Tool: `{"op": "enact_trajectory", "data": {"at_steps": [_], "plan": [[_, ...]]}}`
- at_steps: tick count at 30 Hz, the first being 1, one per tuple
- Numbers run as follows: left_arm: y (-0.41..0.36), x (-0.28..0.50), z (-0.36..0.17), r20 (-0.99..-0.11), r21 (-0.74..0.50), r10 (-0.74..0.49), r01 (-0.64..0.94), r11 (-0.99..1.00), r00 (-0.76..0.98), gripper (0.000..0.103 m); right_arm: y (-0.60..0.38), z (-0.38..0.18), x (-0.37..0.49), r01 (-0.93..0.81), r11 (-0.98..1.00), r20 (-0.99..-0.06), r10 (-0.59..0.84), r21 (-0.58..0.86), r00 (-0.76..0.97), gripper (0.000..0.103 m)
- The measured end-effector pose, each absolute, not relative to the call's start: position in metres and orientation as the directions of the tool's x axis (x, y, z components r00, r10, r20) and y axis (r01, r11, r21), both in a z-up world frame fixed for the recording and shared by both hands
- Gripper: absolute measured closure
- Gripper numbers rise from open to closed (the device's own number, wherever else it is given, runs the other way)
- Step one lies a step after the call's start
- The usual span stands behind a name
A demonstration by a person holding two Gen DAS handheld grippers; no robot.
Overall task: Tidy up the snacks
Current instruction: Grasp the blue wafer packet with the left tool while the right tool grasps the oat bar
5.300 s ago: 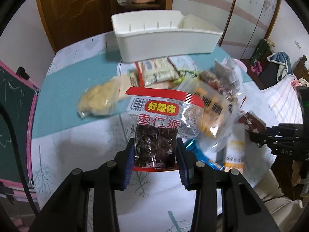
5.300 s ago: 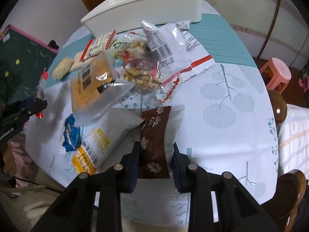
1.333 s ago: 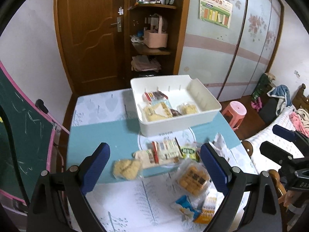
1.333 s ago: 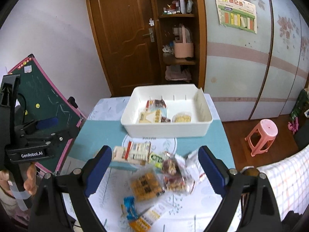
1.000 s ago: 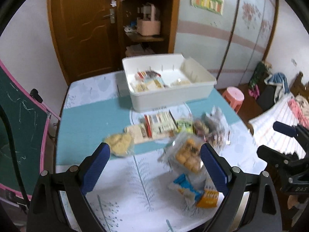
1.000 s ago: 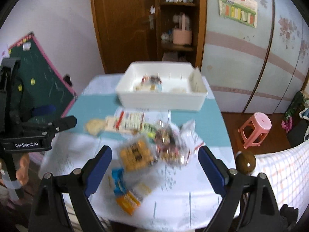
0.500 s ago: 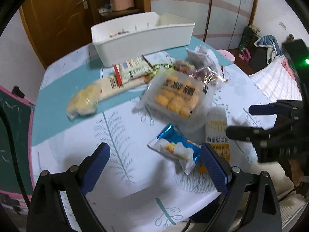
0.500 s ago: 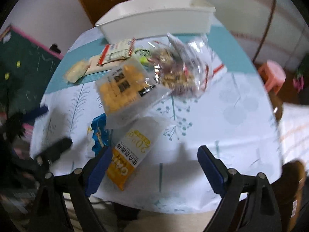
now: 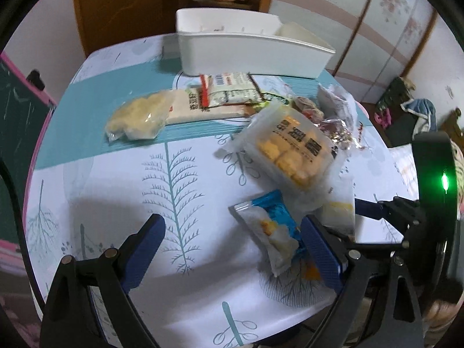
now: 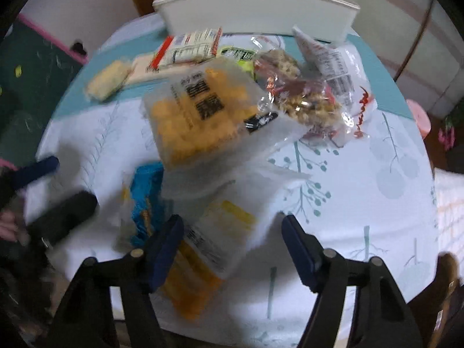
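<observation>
Between closing right claw (image 10: 232, 243) pads: yellow-white packet (image 10: 208, 246), untouched.

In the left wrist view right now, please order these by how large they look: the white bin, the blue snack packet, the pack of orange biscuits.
1. white bin, the largest though farthest away
2. pack of orange biscuits
3. blue snack packet, the smallest though nearest the camera; its right edge is hidden behind a gripper finger

A round table (image 9: 185, 179) under a leaf-printed cloth with a teal band carries a white bin (image 9: 249, 55) at upper centre and snack packets (image 9: 290, 148) strewn at centre right.
</observation>
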State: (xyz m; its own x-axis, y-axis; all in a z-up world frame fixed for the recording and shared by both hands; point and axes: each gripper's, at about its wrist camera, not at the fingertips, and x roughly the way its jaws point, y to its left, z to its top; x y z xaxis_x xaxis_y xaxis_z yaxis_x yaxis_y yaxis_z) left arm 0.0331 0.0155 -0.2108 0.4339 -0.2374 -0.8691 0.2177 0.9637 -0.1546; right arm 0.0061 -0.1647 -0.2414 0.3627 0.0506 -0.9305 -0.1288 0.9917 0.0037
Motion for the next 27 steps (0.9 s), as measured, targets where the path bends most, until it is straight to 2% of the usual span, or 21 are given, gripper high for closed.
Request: {"op": "enact_trajectory", "data": {"at_steps": [2, 6, 15, 18, 21, 23, 27], "plan": [[0.016, 0.036, -0.213, -0.875, -0.161, -0.236, 0.204, 0.966, 0.423, 0.009, -0.162, -0.243, 0.002, -0.163, 0.986, -0.924, 0.026, -0.040, 0.381, 0.044], [0.003, 0.040, -0.226, -0.905, -0.129, -0.200, 0.206, 0.970, 0.375, 0.009, -0.171, -0.243, -0.006, -0.173, 0.985, -0.920, 0.040, -0.030, 0.391, 0.057], [-0.036, 0.043, -0.252, -0.942, -0.074, -0.157, 0.272, 0.959, 0.296, 0.009, -0.203, -0.242, -0.020, -0.159, 0.987, -0.908, 0.071, 0.004, 0.413, 0.061], [-0.040, 0.046, -0.259, -0.948, -0.064, -0.143, 0.270, 0.961, 0.284, 0.017, -0.208, -0.239, -0.011, -0.160, 0.987, -0.905, 0.091, 0.026, 0.415, 0.061], [-0.045, 0.049, -0.258, -0.945, -0.020, -0.106, 0.268, 0.963, 0.311, 0.040, -0.207, -0.239, -0.014, -0.166, 0.986, -0.902, 0.086, 0.016, 0.423, 0.061], [-0.050, 0.048, -0.256, -0.939, -0.020, -0.112, 0.273, 0.962, 0.325, 0.066, -0.205, -0.240, -0.017, -0.170, 0.985, -0.895, 0.083, 0.008, 0.438, 0.061], [-0.052, 0.047, -0.255, -0.933, -0.034, -0.128, 0.272, 0.962, 0.335, 0.073, -0.210, -0.240, -0.019, -0.170, 0.985, -0.889, 0.101, 0.026, 0.447, 0.061]]}}
